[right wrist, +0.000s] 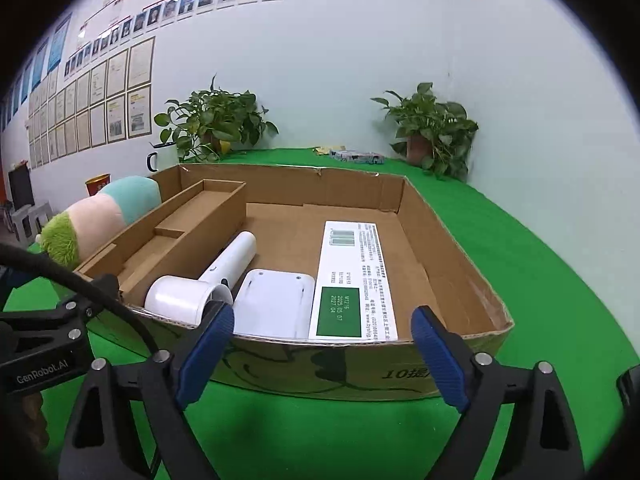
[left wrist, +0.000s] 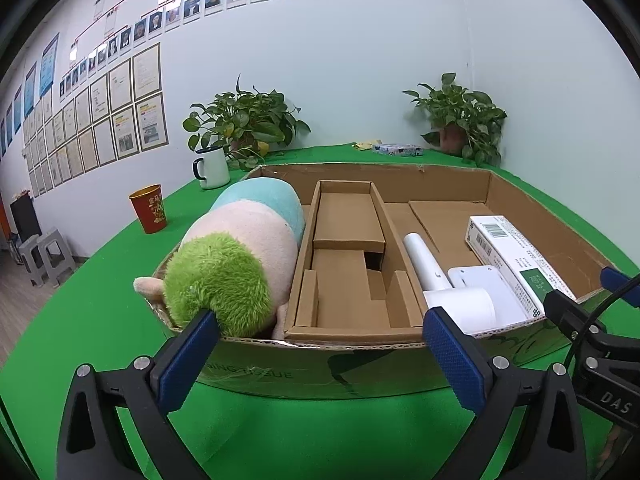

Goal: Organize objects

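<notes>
Two hand-held grippers hover side by side at the near wall of a shallow cardboard tray on a green-covered bench, each with its blue-padded fingers spread wide and nothing between them. The left hand-held gripper faces the tray's left half, where a plush toy banded in green, pink and pale blue lies along the left side, its green end just beyond the left finger's tip. Beside the toy sits a long cardboard insert with stepped compartments. The right hand-held gripper faces the right half, where a white hair dryer, a flat white plastic piece and a long white carton with a barcode and a green label lie side by side against the near wall, just ahead of the fingertips.

The printing on the tray's outer wall is partly cut off by the fingers. The carton's small print is too fine to read. Behind the tray stand a white mug, a red cup, two potted plants and a small patterned packet whose contents cannot be made out.
</notes>
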Motion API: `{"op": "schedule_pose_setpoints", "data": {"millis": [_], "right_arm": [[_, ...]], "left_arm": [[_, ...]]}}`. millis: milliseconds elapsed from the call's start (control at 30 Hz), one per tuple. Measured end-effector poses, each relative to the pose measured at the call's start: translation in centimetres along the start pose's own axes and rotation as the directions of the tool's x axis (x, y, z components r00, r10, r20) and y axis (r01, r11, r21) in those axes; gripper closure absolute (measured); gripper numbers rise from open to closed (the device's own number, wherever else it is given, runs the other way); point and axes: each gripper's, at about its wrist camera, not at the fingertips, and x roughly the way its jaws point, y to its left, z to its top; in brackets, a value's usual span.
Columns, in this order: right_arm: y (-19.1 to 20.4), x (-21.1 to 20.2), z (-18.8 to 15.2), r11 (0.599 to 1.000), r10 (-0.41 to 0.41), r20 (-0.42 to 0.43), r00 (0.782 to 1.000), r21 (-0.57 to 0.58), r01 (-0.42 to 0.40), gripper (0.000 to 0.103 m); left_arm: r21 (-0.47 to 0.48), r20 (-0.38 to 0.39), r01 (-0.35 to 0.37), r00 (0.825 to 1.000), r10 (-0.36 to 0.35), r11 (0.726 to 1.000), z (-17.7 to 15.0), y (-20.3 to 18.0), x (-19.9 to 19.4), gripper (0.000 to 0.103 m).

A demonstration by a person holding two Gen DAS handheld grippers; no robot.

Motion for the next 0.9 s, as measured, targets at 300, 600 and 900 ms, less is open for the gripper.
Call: {"op": "schedule_pose_setpoints", "data": {"millis": [300, 600, 900], "right_arm": [[0.7, 0.3, -0.2, 0.999, 0.002, -0.011, 1.0, -0.034, -0.002, 0.001], [0.7, -0.2, -0.5, 1.0, -0.02, -0.013, 1.0, -0.018, 0.02, 0.001], [0.3, -0.3, -0.4, 0.999, -0.044, -0.025, 0.999, 0.031, 0.044, 0.0]], "left_arm": [[0.009, -0.005, -0.01, 1.0, 0.01, 1.0, 0.1, -0.3, 0.6, 0.0], [0.009, -0.005, -0.009, 1.0, 0.01, 1.0, 0.0, -0.3, 0.7, 0.0], [0.009, -0.005, -0.009, 1.0, 0.009, 1.0, 0.0, -0.3, 0.8, 0.0]]}}
